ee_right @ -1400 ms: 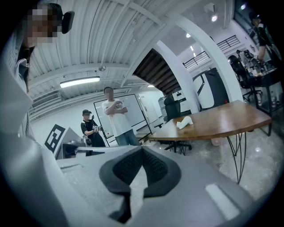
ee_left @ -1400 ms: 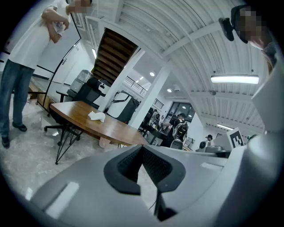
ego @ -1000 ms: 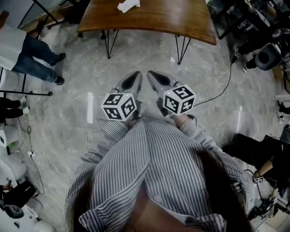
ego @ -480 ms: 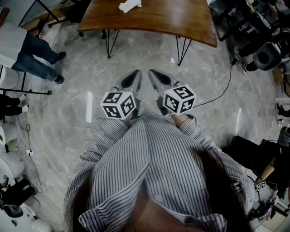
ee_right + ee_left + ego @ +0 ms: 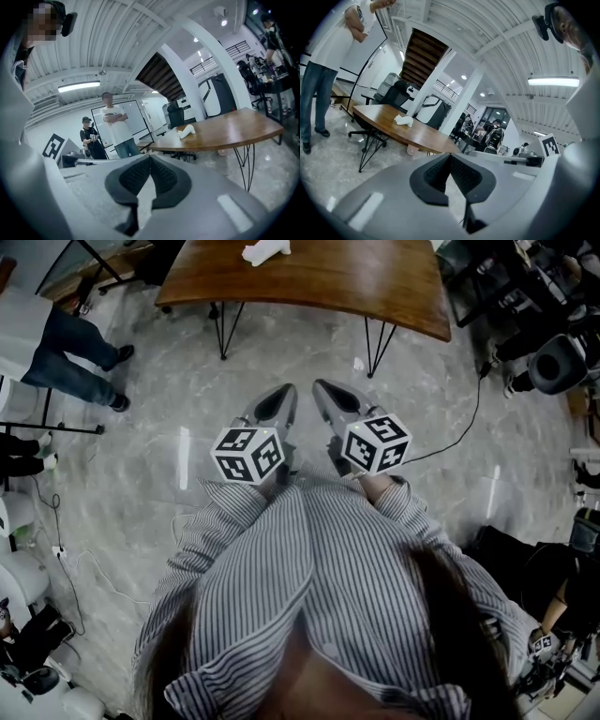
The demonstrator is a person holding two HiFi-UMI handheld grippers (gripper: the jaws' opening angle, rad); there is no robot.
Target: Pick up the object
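Observation:
A white crumpled object (image 5: 265, 251) lies on the brown wooden table (image 5: 375, 277) at the top of the head view; it also shows as a white object (image 5: 404, 121) in the left gripper view and as a white object (image 5: 187, 131) in the right gripper view. My left gripper (image 5: 281, 396) and right gripper (image 5: 323, 390) are held side by side over the floor, well short of the table. Both are shut with nothing between their jaws. The left gripper (image 5: 450, 157) and right gripper (image 5: 150, 159) tips touch.
The table stands on black hairpin legs (image 5: 223, 329) over a grey marble floor (image 5: 150, 474). A person in jeans (image 5: 66, 357) stands at the left. A black cable (image 5: 450, 437) runs across the floor at right, near equipment (image 5: 553, 352). Two people (image 5: 112, 126) stand beside the table.
Both grippers have drifted slightly right and toward the table in the head view. They stay shut and empty.

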